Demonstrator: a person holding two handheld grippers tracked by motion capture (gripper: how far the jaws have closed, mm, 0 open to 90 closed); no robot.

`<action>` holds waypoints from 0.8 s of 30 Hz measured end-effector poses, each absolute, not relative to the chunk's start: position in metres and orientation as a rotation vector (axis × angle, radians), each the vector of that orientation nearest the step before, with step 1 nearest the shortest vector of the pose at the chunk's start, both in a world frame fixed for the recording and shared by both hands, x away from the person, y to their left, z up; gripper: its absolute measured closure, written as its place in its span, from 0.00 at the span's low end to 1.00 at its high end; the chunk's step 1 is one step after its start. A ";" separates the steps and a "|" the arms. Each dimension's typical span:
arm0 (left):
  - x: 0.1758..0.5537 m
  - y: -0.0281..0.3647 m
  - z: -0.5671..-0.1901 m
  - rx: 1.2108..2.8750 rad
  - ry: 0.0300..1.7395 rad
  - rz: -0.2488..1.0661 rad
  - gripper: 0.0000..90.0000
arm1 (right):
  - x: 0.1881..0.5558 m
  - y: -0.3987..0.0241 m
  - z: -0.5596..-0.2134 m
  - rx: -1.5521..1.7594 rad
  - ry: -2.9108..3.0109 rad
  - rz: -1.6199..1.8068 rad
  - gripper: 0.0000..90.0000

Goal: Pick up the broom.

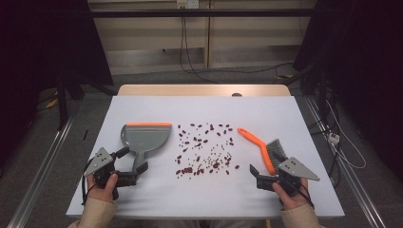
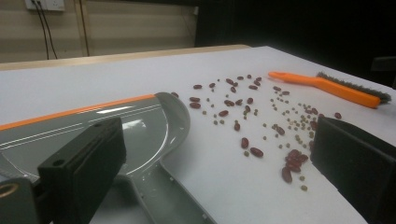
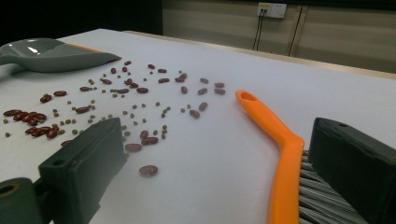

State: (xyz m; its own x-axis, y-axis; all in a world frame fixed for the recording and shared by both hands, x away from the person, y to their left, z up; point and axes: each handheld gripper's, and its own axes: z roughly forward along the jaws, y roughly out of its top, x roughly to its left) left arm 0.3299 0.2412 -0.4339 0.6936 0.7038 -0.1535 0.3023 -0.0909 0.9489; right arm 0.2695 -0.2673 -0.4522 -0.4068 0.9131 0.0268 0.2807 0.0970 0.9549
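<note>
The work in hand looks like sweeping the scattered beans [image 1: 205,151] into the dustpan [image 1: 145,136], and what it turns on is how each tool's handle lies against the gripper nearest it. On the person's left, the left gripper [image 1: 140,169] rests low on the white table [image 1: 266,109] with its 2 jaws spread wide and nothing between the pads; the dustpan's grey handle [image 1: 139,160] runs straight back from the pan toward the person, so its end sits just beside those jaws, and in the left gripper view the handle [image 2: 175,198] passes up between them from the bottom edge. On the right, the right gripper [image 1: 260,176] is likewise wide open and holding nothing. The brush [image 1: 263,147] lies on a slant, its orange handle tip [image 1: 243,131] pointing away and toward the beans, its bristled head [image 1: 276,151] near the person (just ahead of the right hand [image 1: 291,195]). In the right gripper view the orange spine [image 3: 282,154] runs between the 2 jaws, closer to the right-hand one, with bristles [image 3: 322,196] under that jaw. The beans lie in a loose patch between the 2 tools, the dustpan's orange lip [image 1: 148,124] facing away from the person, not toward the beans. Each gripper is the near one for its own tool, so I judge the next closing would fall across each handle's long axis.
</note>
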 end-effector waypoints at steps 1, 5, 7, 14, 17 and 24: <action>0.330 0.241 -0.434 1.680 0.821 0.408 0.04 | 0.270 -0.268 -0.452 1.172 1.768 1.326 0.04; 0.330 0.242 -0.434 1.684 0.820 0.405 0.04 | 0.271 -0.267 -0.452 1.176 1.775 1.324 0.04; 0.330 0.241 -0.434 1.683 0.817 0.401 0.04 | 0.272 -0.267 -0.452 1.166 1.776 1.340 0.04; 0.332 0.244 -0.435 1.670 0.822 0.399 0.04 | 0.282 -0.268 -0.444 1.171 1.795 1.363 0.05; 0.333 0.244 -0.435 1.668 0.827 0.394 0.04 | 0.291 -0.271 -0.437 1.196 1.786 1.355 0.05; 0.333 0.241 -0.434 1.674 0.814 0.398 0.04 | 0.308 -0.278 -0.429 1.253 1.827 1.335 0.06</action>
